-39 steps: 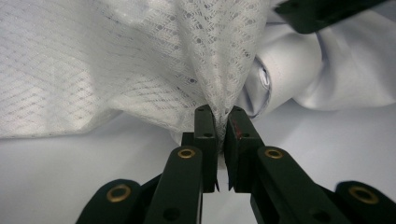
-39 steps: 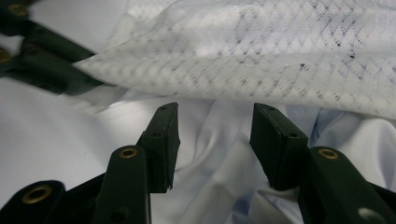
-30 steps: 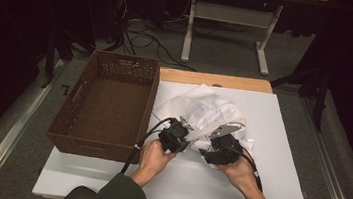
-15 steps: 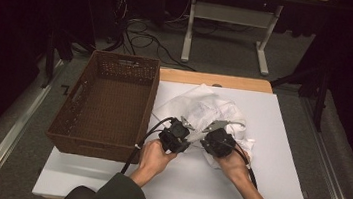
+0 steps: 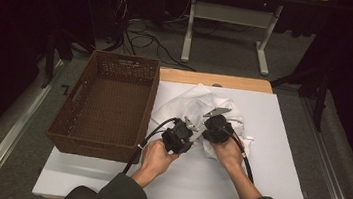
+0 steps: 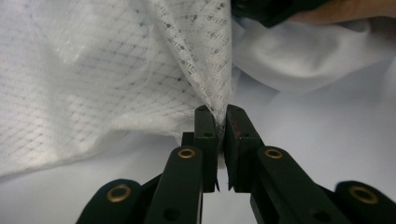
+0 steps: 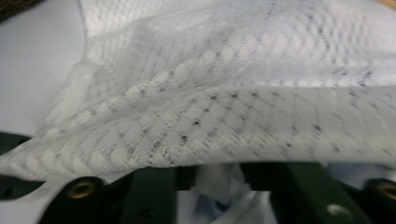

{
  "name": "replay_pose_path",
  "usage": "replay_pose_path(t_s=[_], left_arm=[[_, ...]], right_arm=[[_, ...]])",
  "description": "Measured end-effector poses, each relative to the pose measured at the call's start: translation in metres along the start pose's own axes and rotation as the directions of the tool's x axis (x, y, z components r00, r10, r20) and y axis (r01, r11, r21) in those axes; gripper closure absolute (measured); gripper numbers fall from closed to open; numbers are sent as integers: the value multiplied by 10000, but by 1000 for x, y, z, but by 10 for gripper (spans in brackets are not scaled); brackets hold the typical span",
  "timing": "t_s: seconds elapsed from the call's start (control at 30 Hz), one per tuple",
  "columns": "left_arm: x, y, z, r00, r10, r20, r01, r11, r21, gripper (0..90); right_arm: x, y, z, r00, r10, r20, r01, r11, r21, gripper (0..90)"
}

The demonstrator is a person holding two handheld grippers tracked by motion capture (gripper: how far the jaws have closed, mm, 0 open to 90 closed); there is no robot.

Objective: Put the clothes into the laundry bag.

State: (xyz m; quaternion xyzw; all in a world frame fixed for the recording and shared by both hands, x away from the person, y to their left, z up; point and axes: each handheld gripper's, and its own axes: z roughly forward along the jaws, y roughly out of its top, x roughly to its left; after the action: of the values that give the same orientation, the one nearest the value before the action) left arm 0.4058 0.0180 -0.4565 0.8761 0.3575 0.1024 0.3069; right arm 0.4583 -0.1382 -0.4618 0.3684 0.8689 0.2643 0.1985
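A white mesh cloth [image 5: 203, 101] lies crumpled on the white table [image 5: 278, 156], right of the basket. My left gripper [image 5: 194, 127] is shut on a fold of the mesh cloth [image 6: 140, 70]; in the left gripper view its jaws pinch the fold at their tips [image 6: 220, 116]. Close beside it on the right, my right gripper [image 5: 211, 120] pushes into the cloth. In the right gripper view the mesh cloth [image 7: 233, 107] drapes over the jaws and hides the tips [image 7: 212, 164]. Those jaws have just been opening and stand apart, with bunched cloth between them.
An empty brown wicker basket [image 5: 108, 103] stands at the table's left, overhanging its edge. A wooden strip [image 5: 217, 80] runs along the table's far edge. Cables and a desk frame [image 5: 222, 29] are on the floor beyond.
My right gripper has moved left and away from the person, closer to the left gripper and deeper into the cloth. The left gripper has kept still with its fold.
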Motion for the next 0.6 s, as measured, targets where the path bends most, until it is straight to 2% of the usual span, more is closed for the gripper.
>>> replay_pose_path(t_s=[0.1, 0.17, 0.3, 0.37, 0.43, 0.47, 0.5, 0.57, 0.6], left_arm=[[3, -3, 0, 9999, -73, -87, 73, 10000, -40, 839], [5, -4, 0, 9998, -149, -121, 148, 9999, -85, 837], [5, -8, 0, 9997, -218, -115, 216, 9996, -192, 834], [4, -8, 0, 9998, -185, -121, 183, 9997, -155, 833], [3, -7, 1, 9998, -196, -82, 194, 9995, -237, 829], [2, -6, 1, 9998, -159, -75, 157, 9996, -228, 829], [1, -6, 1, 9999, -143, -86, 140, 9996, -249, 829], [1, -6, 1, 9999, -101, -102, 98, 9995, -285, 830], [1, -6, 1, 9999, -86, -71, 84, 9995, -294, 831]], right_arm=[[2, -3, -5, 9990, 71, -433, -65, 9999, 133, 537], [5, -5, -14, 9991, -175, -379, 188, 9993, 332, 485], [6, -17, -38, 9981, -375, -495, 376, 9993, 14, 458], [6, -21, -42, 9984, -378, -417, 385, 9992, 145, 461], [4, -24, -39, 9987, -411, -315, 425, 9981, 439, 497], [3, -24, -36, 9986, -384, -355, 408, 9969, 673, 545], [2, -24, -30, 9973, -421, -604, 470, 9954, 833, 628], [4, -22, -27, 9962, -563, -660, 618, 9945, 849, 747], [6, -20, -27, 9944, -881, -580, 923, 9930, 735, 790]])
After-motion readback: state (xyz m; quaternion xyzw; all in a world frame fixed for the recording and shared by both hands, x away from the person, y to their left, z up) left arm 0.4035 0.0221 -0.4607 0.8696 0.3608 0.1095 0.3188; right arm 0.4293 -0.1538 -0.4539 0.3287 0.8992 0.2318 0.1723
